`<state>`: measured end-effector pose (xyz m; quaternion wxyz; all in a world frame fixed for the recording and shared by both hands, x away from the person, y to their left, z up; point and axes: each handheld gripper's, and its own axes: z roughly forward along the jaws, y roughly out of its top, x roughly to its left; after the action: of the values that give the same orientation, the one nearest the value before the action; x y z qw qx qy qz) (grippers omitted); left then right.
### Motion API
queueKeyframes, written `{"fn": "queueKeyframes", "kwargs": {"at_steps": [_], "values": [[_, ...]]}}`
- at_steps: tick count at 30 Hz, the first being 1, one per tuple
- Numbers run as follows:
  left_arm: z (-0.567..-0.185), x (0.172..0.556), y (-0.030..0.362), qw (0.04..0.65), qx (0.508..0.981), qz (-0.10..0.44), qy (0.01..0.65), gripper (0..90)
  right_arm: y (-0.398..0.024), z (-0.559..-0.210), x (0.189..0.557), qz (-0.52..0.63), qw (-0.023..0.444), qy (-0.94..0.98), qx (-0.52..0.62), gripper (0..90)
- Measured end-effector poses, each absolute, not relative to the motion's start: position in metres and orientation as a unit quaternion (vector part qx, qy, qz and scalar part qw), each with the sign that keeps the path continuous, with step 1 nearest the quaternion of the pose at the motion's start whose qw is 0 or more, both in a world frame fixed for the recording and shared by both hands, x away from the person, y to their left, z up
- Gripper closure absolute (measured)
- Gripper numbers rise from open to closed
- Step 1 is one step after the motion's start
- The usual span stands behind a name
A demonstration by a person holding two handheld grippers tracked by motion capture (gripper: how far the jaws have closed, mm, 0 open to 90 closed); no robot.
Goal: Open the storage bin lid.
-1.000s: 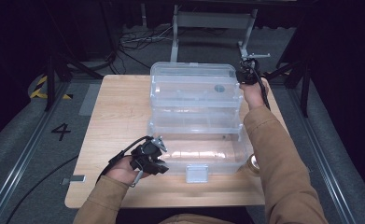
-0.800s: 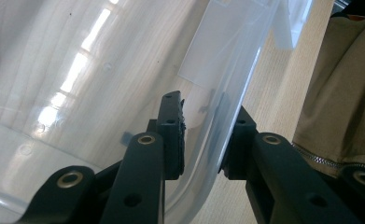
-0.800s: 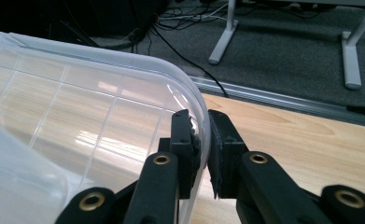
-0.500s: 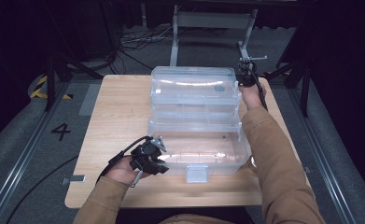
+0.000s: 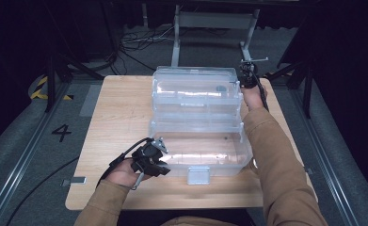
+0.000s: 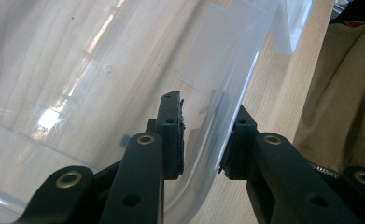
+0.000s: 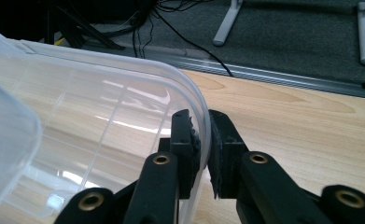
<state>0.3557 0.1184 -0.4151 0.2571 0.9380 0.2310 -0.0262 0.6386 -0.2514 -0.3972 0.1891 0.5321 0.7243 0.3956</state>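
Two tools are engaged on one clear plastic box (image 5: pixel 198 117), which stands near the middle of the wooden bench (image 5: pixel 120 113) with its lid (image 5: pixel 196 84) swung up at the far side.

Left tool (image 5: pixel 159 160): positioned at the near left corner of the box, beside the grey front latch (image 5: pixel 198 175). In the left gripper view its jaws stand part-way closed astride the box's curved front wall (image 6: pixel 217 116), one pad inside the wall and one outside. The outer pad lies against the plastic; the inner pad sits just beside it, and full contact on that side cannot be confirmed.

Right tool (image 5: pixel 248 75): positioned at the far right corner of the box, at the edge of the raised lid. In the right gripper view its jaws are drawn narrow on the rounded lid rim (image 7: pixel 203 116), a pad on either face of the thin plastic, pressing on it.

Box condition: transparent throughout, with bench grain visible through base and lid. A small dark item (image 5: pixel 220 88) shows through the lid near the right tool; its nature cannot be told.

Person: both sleeves are tan; the right forearm (image 5: pixel 271 155) runs along the right side of the box, and the left hand (image 5: pixel 125 170) rests on the bench just left of the box's near corner.

Beyond the box, behind the bench, cables (image 5: pixel 134 42) lie on the grey floor by a metal stand (image 5: pixel 214 21).
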Motion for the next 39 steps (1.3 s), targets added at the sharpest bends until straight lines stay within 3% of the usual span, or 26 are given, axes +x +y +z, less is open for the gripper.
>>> {"fn": "queueKeyframes", "kwargs": {"at_steps": [8, 10, 12, 16, 20, 23, 25, 33, 39], "values": [[-0.415, 0.355, 0.118, 0.258, 0.938, -0.025, 0.231, 73.4, -0.252, -0.397, 0.638, 0.4, 0.185, 0.723, 0.532, 79.5], [-0.415, 0.355, 0.118, 0.259, 0.938, -0.024, 0.23, 73.4, -0.254, -0.396, 0.638, 0.408, 0.181, 0.717, 0.535, 74.5], [-0.415, 0.355, 0.118, 0.259, 0.938, -0.024, 0.231, 73.3, -0.258, -0.395, 0.638, 0.418, 0.177, 0.711, 0.538, 63.7], [-0.414, 0.356, 0.118, 0.253, 0.939, -0.027, 0.231, 73.1, -0.263, -0.389, 0.632, 0.426, 0.177, 0.705, 0.539, 60.8], [-0.413, 0.357, 0.117, 0.247, 0.939, -0.03, 0.235, 72.5, -0.268, -0.376, 0.619, 0.434, 0.207, 0.707, 0.519, 61.2], [-0.412, 0.358, 0.115, 0.236, 0.941, -0.036, 0.239, 70.2, -0.271, -0.367, 0.611, 0.442, 0.216, 0.706, 0.509, 60.2], [-0.409, 0.358, 0.115, 0.235, 0.941, -0.037, 0.24, 63.8, -0.276, -0.357, 0.601, 0.458, 0.217, 0.703, 0.5, 57.8], [-0.389, 0.361, 0.131, 0.279, 0.925, -0.049, 0.252, 51.9, -0.291, -0.331, 0.557, 0.497, 0.199, 0.698, 0.475, 53.9], [-0.372, 0.365, 0.151, 0.324, 0.908, -0.033, 0.265, 48.6, -0.31, -0.318, 0.517, 0.508, 0.17, 0.704, 0.466, 52.8]]}}
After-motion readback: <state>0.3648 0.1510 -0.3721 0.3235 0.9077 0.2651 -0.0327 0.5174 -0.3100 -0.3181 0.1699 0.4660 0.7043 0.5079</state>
